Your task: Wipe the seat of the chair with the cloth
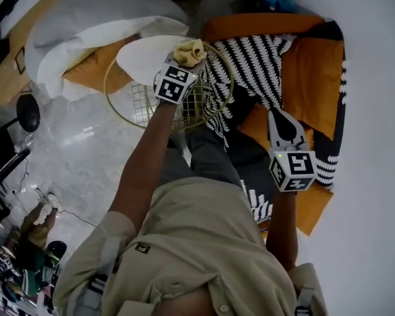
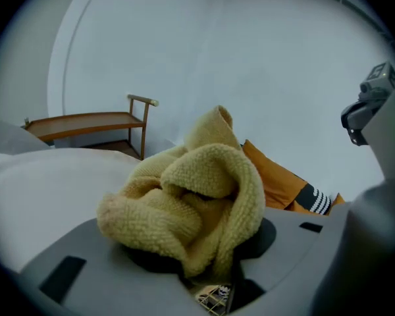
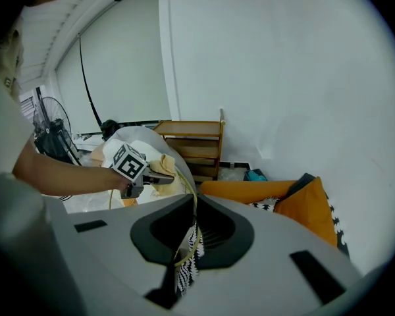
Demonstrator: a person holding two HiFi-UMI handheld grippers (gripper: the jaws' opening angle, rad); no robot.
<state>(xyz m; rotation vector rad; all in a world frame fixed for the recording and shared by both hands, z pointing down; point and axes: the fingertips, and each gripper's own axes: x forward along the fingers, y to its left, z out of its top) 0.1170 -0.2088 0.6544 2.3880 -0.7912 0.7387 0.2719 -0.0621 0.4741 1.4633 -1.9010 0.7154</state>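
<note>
**Yellow cloth held at the edge of a round chair's seat**

A person stands over a low round chair (image 1: 113, 102) with a thin gold wire frame, holding a tool in each hand. The left claw (image 1: 186, 63) is clamped on a bunched yellow terry cloth (image 1: 192, 50). The left gripper view shows the fabric spilling up and out from between the jaws.

From the head view, the cloth sits at the far right edge of the chair's white seat (image 1: 145, 58), close to the gold rim. Whether it presses on the seat or hangs just above it cannot be told.

The right claw (image 1: 277, 116) is off to the person's right, well apart from the chair. Its jaws are drawn together with nothing between them. It hangs over an orange cushion (image 1: 316, 78) that lies against the white wall. In the right gripper view, only a narrow slit between the jaws shows the distant gold rim.

A black-and-white patterned fabric (image 1: 257, 61) lies between the chair and the orange cushion, its edge overlapping the wire rim. A large white pillow (image 1: 92, 22) rests beyond the chair on the pale marble floor (image 1: 72, 150). A low wooden shelf (image 2: 85, 120) stands against the wall behind.
</note>
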